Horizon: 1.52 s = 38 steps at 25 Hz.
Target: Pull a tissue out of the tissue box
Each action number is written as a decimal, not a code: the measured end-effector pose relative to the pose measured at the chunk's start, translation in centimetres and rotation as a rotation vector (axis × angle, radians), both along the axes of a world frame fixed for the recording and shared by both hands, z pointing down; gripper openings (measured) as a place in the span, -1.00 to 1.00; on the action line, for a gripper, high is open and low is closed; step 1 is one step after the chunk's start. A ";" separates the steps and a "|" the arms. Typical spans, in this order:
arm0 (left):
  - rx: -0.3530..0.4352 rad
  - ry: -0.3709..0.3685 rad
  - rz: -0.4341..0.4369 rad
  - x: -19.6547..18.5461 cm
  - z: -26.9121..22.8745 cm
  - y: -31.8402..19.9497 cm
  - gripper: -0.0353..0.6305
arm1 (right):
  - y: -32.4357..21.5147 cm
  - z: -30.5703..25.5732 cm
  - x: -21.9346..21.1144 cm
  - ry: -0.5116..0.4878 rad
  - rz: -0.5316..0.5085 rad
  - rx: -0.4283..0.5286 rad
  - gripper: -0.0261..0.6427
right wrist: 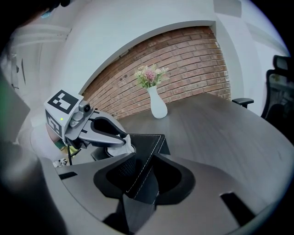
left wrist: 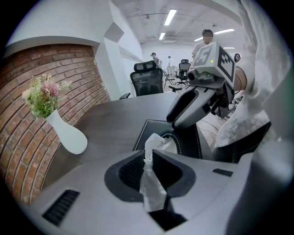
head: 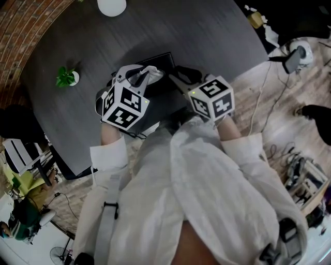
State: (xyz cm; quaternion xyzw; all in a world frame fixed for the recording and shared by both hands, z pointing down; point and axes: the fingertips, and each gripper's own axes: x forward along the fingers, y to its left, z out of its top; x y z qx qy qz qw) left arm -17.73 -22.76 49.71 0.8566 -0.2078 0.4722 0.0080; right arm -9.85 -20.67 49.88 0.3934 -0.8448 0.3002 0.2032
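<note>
From above, a dark grey round table (head: 207,36) fills the upper part of the head view. A curved brick wall (head: 20,26) runs along its far left side. A small vase (head: 65,77) of green stems stands well to the left of the fingers, and a white round object (head: 111,6) sits at the far edge. The black tissue box (head: 160,59) lies just ahead of both sets of fingers. The left gripper (head: 152,75) and right gripper (head: 175,77) reach onto it side by side. White sleeves (head: 108,155) run back from them. To the right of the table is pale wooden floor (head: 269,108) strewn with cables.

In the left gripper view the two fingers are closed together on a white tissue (left wrist: 155,193). It stands up between them as a crumpled strip and rises out of the slot in the box just beyond the tips. The right gripper reaches down onto the box's far right side. The table stretches beyond. The vase stands to the left of the fingers, close to the brick wall. Far behind are black office chairs (left wrist: 148,80), a white ceiling with strip lights (left wrist: 170,17) and people standing.

In the right gripper view the fingers are clamped on a stitched corner of the box, which pokes between them. The left gripper's fingertips rest on top of the box just beyond and to the left. Bare table spreads out to the right, with the vase at its far edge against the brick arch.
</note>
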 end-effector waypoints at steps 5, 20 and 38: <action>-0.001 0.003 0.012 0.2 -0.2 0.4 -0.83 | 0.1 0.0 0.1 0.014 -0.002 -0.001 -0.58; 0.011 0.124 -0.080 0.4 -2.6 -0.1 -0.84 | 0.1 0.1 0.3 0.062 -0.050 -0.006 -0.57; 0.040 0.184 -0.107 0.0 -5.0 0.3 -0.84 | 0.1 0.1 -0.2 0.087 -0.094 -0.026 -0.57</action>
